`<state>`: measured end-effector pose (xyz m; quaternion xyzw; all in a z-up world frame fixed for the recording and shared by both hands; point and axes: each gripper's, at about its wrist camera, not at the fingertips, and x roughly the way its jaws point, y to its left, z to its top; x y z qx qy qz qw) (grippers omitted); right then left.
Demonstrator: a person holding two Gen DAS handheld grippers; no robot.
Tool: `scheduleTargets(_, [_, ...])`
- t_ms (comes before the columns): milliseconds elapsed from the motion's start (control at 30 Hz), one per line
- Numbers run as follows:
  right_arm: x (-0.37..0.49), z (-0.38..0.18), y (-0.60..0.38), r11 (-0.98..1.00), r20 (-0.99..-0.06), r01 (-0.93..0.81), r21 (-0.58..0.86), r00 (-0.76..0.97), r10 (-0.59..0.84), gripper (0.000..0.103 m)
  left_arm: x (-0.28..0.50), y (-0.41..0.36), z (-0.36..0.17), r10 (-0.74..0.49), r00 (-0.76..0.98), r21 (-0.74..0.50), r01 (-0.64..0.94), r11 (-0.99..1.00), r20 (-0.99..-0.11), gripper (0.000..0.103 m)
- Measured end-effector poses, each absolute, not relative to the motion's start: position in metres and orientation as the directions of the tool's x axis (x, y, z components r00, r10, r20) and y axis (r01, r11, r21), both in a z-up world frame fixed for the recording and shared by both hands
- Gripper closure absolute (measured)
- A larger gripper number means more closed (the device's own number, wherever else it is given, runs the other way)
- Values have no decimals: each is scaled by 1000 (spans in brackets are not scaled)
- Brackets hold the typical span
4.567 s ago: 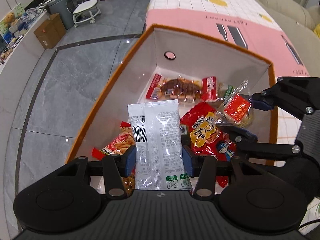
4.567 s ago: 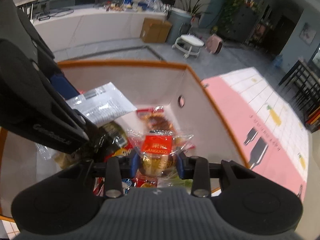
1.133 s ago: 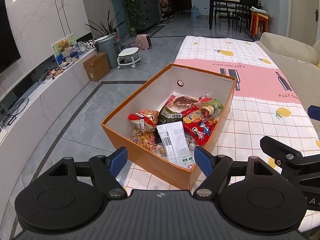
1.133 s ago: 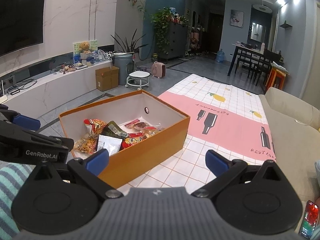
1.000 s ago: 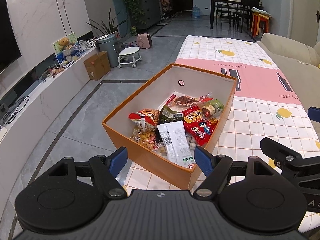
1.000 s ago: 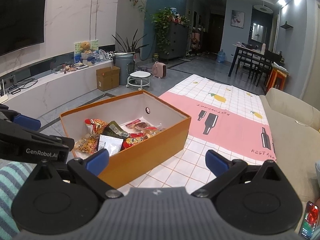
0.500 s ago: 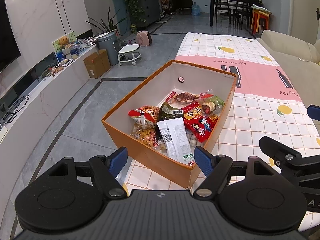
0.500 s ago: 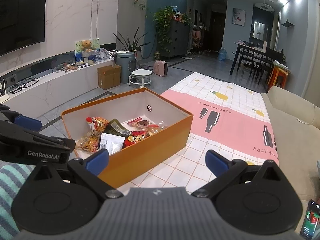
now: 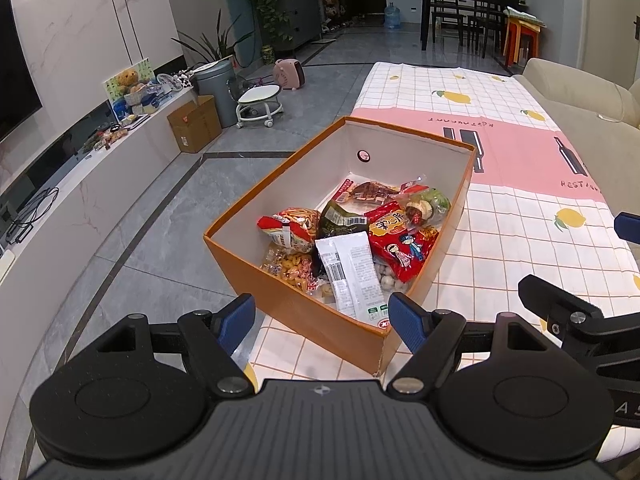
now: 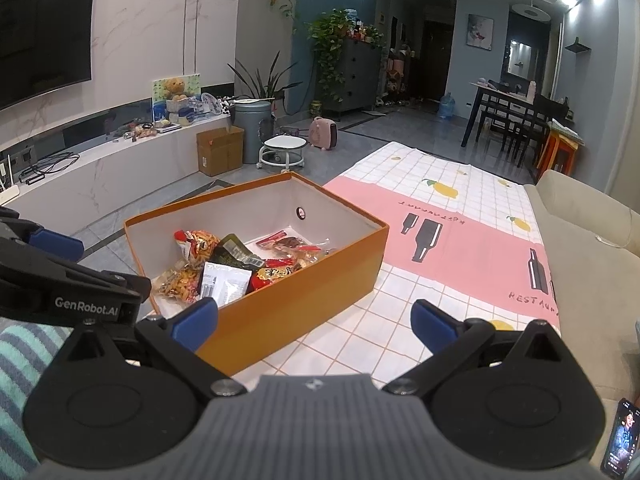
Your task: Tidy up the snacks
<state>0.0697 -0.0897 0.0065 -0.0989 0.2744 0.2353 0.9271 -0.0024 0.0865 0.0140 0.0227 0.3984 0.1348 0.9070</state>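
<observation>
Snack packets heaped in an open orange cardboard box (image 9: 280,304) with a white lining; box sits on the near-left part of a table covered by a pink-and-white checked cloth with lemon prints (image 9: 516,216). A small round hole pierces the far end wall.

Contents, left wrist view: long white foil sachet with barcode (image 9: 352,276) lying topmost at the near end, leaning on the near wall. Red bag with a cartoon child and yellow label (image 9: 400,244) just right of it. Dark green pouch with barcode sticker (image 9: 340,220) behind the sachet. Orange-red bag of fried sticks (image 9: 292,226) at left, a clear bag of golden pieces (image 9: 290,266) below it. Clear-wrapped brown pastry with red ends (image 9: 374,192) toward the far end.

Left gripper (image 9: 320,316): blue-padded fingers spread wide, nothing between them, held back from the box's near end.

Right gripper (image 10: 314,318): fingers likewise spread and empty, to the right of the box, over the cloth.

Beige sofa (image 10: 592,248) borders the table's right side.
</observation>
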Motion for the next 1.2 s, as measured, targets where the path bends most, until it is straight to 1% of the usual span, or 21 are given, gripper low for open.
scheduleTargets(1200, [67, 3, -91, 870, -568, -490, -47, 730, 381, 4, -3, 87, 19, 252, 656, 139, -220, 966, -711, 14])
